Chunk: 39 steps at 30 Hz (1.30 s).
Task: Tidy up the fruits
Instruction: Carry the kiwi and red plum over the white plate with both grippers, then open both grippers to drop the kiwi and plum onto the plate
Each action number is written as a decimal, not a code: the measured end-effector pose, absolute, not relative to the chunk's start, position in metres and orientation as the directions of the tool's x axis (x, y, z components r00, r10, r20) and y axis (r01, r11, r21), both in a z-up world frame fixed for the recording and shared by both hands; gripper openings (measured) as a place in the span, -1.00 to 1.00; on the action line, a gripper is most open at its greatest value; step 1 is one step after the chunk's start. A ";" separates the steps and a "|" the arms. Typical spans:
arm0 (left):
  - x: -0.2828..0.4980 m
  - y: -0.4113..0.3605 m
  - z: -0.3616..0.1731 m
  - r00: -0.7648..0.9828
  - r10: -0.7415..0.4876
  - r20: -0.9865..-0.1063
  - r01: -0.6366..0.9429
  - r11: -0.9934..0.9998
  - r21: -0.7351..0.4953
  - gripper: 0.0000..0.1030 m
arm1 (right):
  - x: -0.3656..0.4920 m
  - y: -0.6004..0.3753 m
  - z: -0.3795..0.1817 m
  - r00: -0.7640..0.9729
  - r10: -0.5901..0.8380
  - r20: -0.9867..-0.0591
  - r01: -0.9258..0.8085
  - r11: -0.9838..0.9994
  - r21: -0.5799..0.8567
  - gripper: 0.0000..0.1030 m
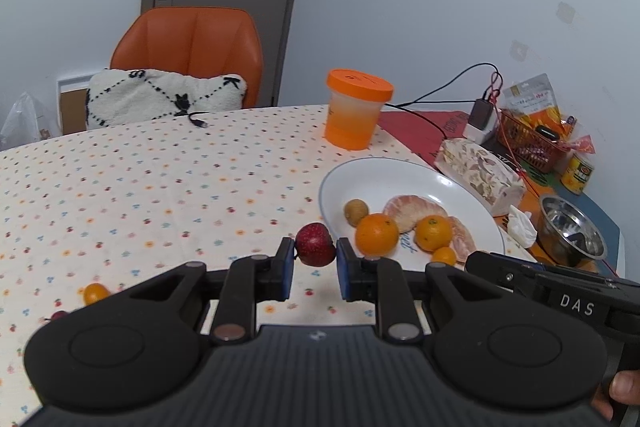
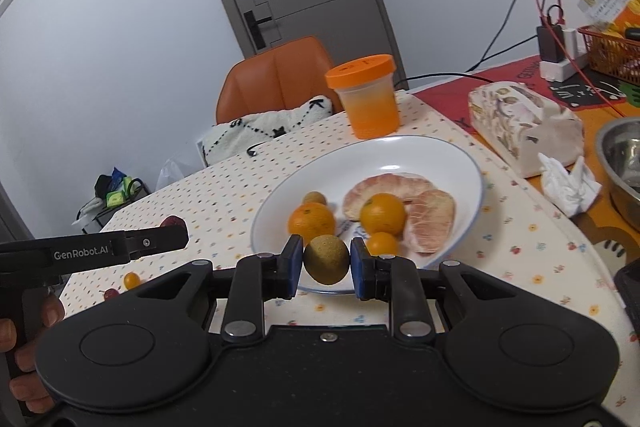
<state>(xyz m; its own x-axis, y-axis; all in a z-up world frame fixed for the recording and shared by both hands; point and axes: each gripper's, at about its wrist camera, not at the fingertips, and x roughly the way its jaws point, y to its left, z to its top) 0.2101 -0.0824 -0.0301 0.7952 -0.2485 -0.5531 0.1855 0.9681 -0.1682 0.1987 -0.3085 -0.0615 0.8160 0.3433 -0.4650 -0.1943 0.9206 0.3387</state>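
Observation:
My left gripper [image 1: 316, 254] is shut on a small red fruit [image 1: 315, 243], just left of the white plate [image 1: 360, 169] and above the dotted tablecloth. The plate carries two oranges [image 1: 377, 233], a kumquat [image 1: 444, 255], a brown longan [image 1: 356, 211] and peeled pomelo segments [image 1: 406, 211]. My right gripper [image 2: 326, 261] is shut on a second brownish-green longan [image 2: 326, 259] over the near rim of the plate [image 2: 460, 157]. On the cloth to the left lie a small orange fruit [image 2: 131, 279] and a dark red fruit [image 2: 111, 293].
An orange-lidded jar [image 1: 356, 109] stands behind the plate. To its right sit a patterned tissue box [image 1: 478, 173], a crumpled tissue [image 1: 520, 225] and a steel bowl [image 1: 570, 233]. A red basket [image 1: 528, 143] and cables sit by the wall. An orange chair [image 1: 188, 51] holds a pillow.

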 end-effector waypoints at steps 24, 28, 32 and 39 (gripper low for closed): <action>0.238 -0.126 -0.039 0.759 -0.278 -0.588 0.239 0.960 -0.147 -0.60 | 0.211 -0.339 -0.076 0.821 0.352 -0.449 -0.163 0.899 0.407 -0.12; 0.240 -0.138 -0.037 0.755 -0.293 -0.587 0.262 0.955 -0.140 -0.59 | 0.208 -0.346 -0.074 0.826 0.343 -0.446 -0.150 0.898 0.413 -0.12; 0.239 -0.147 -0.035 0.764 -0.300 -0.571 0.276 0.952 -0.131 -0.50 | 0.206 -0.348 -0.075 0.824 0.346 -0.448 -0.150 0.897 0.416 -0.12; 0.236 -0.138 -0.035 0.760 -0.271 -0.590 0.242 0.961 -0.130 -0.01 | 0.203 -0.346 -0.074 0.820 0.358 -0.447 -0.160 0.893 0.422 -0.12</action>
<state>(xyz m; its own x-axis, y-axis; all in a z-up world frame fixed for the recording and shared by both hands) 0.2360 -0.1377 -0.0355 0.7604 -0.2713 -0.5900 0.2420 0.9615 -0.1303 0.2028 -0.3457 -0.0745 0.8200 0.3577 -0.4467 -0.1596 0.8926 0.4217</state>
